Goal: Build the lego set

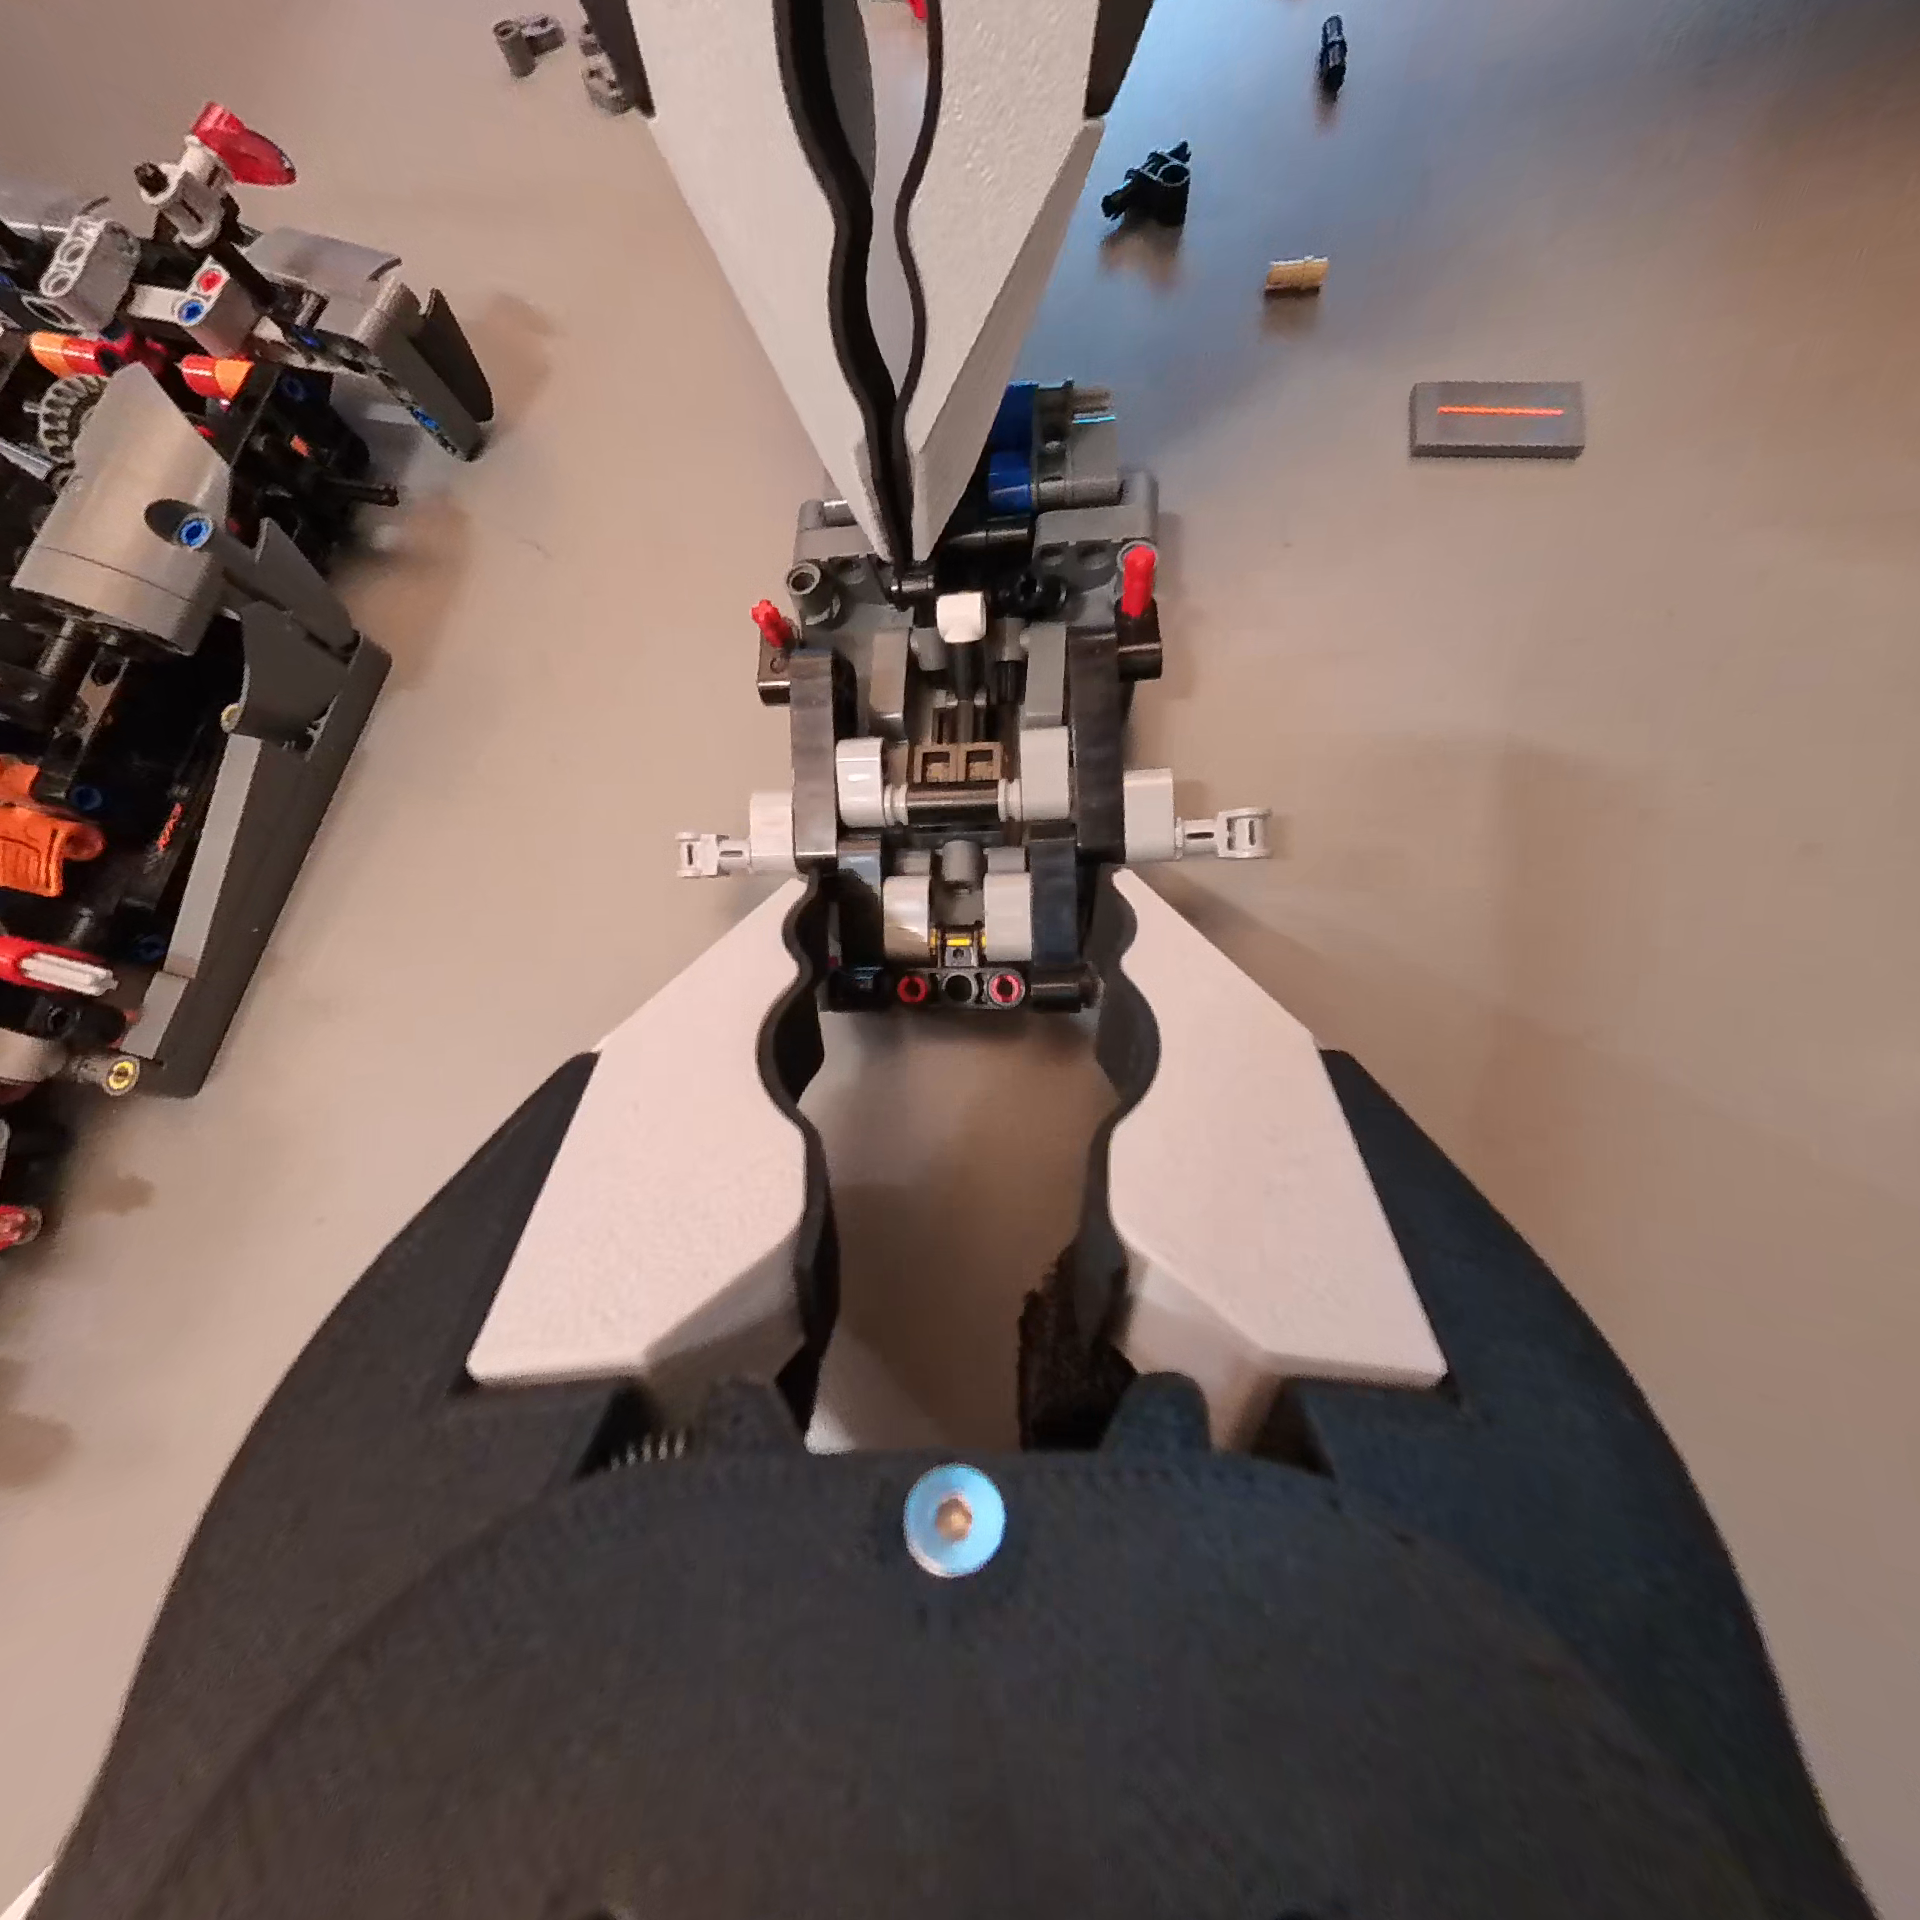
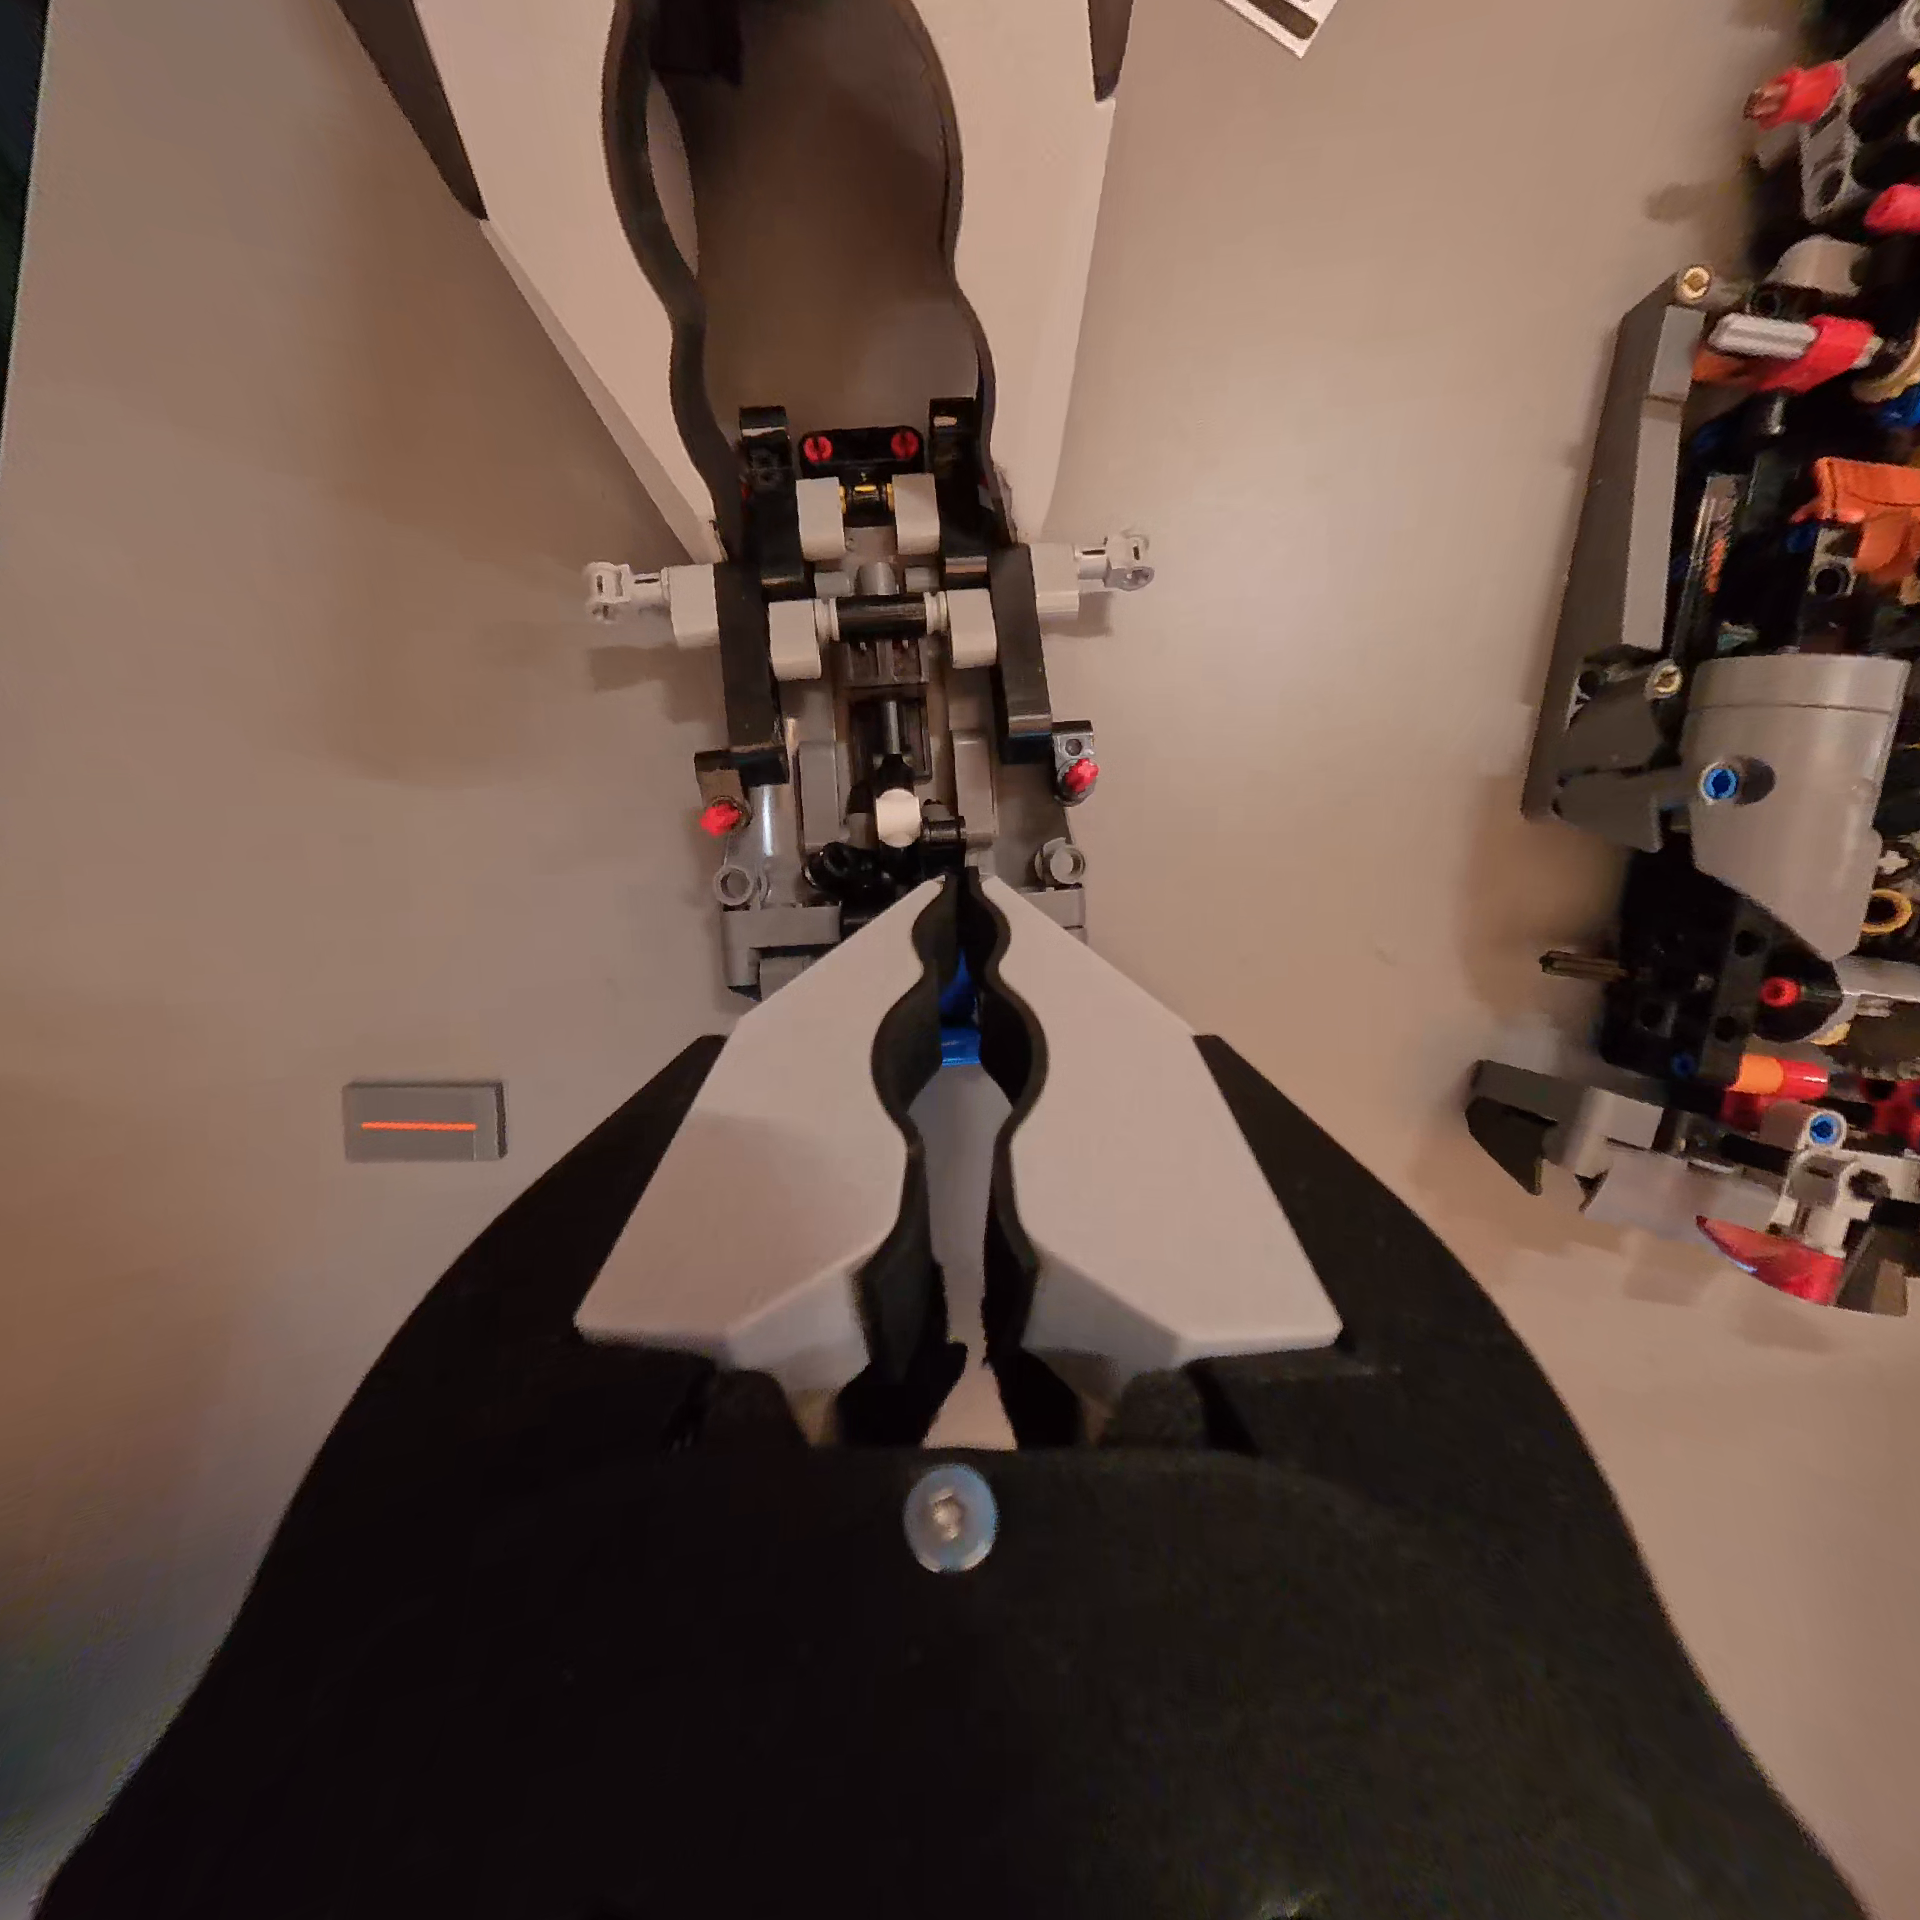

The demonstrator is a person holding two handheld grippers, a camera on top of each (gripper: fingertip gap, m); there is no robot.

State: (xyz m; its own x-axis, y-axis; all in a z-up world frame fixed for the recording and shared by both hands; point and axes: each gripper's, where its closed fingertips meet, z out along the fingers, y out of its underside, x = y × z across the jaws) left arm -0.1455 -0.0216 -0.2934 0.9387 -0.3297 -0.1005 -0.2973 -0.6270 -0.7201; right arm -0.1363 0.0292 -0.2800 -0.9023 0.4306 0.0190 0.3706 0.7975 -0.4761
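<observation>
A small grey and black lego assembly with red pins and white side arms lies on the beige table. My left gripper is shut on its near end, one finger on each side. My right gripper comes from the far side, shut, with its tips on a small black piece at the assembly's far end. In the right wrist view, my right gripper pinches that black piece against the assembly. The left gripper holds the opposite end.
A large, partly built grey, black and orange model stands at the left; it is at the right in the right wrist view. A grey tile with an orange line, a tan piece and loose black pieces lie beyond. The tips of one gripper are about 6 centimeters away from the tips of the other.
</observation>
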